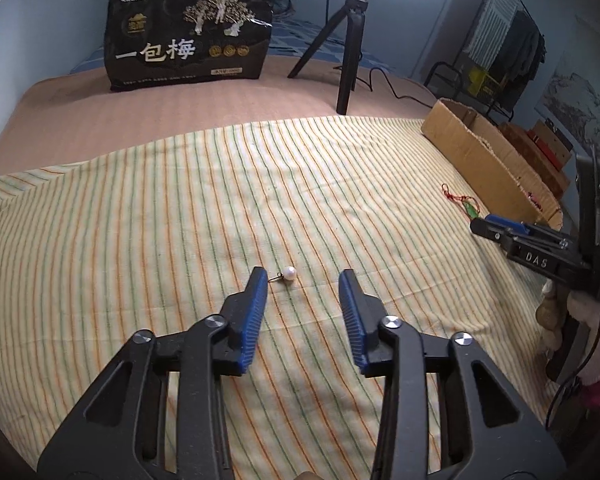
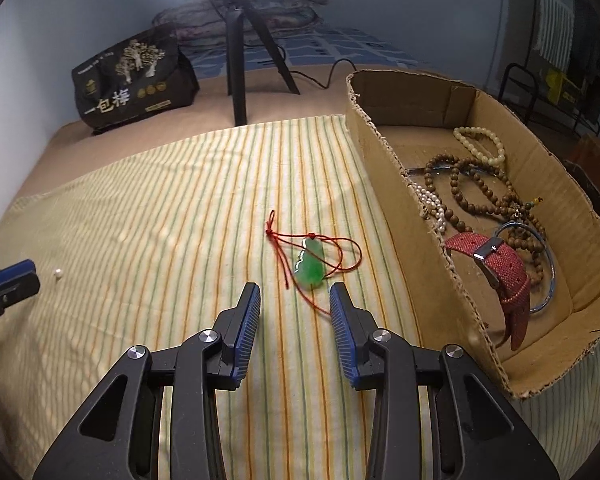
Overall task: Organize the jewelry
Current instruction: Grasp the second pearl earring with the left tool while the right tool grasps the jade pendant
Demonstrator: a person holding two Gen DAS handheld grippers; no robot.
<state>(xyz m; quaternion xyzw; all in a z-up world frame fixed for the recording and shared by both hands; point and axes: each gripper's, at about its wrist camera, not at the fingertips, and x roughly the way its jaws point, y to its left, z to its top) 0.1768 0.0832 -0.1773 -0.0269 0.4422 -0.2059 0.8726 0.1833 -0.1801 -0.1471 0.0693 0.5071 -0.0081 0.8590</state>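
A white pearl earring (image 1: pixel 288 273) lies on the striped cloth (image 1: pixel 180 208), just ahead of my left gripper (image 1: pixel 303 277) and close to its left fingertip. The jaws stand open with nothing between them. A green jade pendant on a red cord (image 2: pixel 310 266) lies on the cloth (image 2: pixel 160 208) just beyond my right gripper (image 2: pixel 294 292), whose jaws are open and empty; the cord's loop reaches the right fingertip. The cardboard box (image 2: pixel 388 184) to the right holds bead strings, a pearl strand, a red watch strap and a bangle. The pearl earring (image 2: pixel 58 274) also shows far left.
A black snack bag (image 1: pixel 188 38) and a black tripod (image 1: pixel 350 40) under a ring light stand at the back of the bed. The cardboard box (image 1: pixel 480 156) sits along the cloth's right edge. A gloved hand (image 1: pixel 588 328) holds the right gripper (image 1: pixel 496 226).
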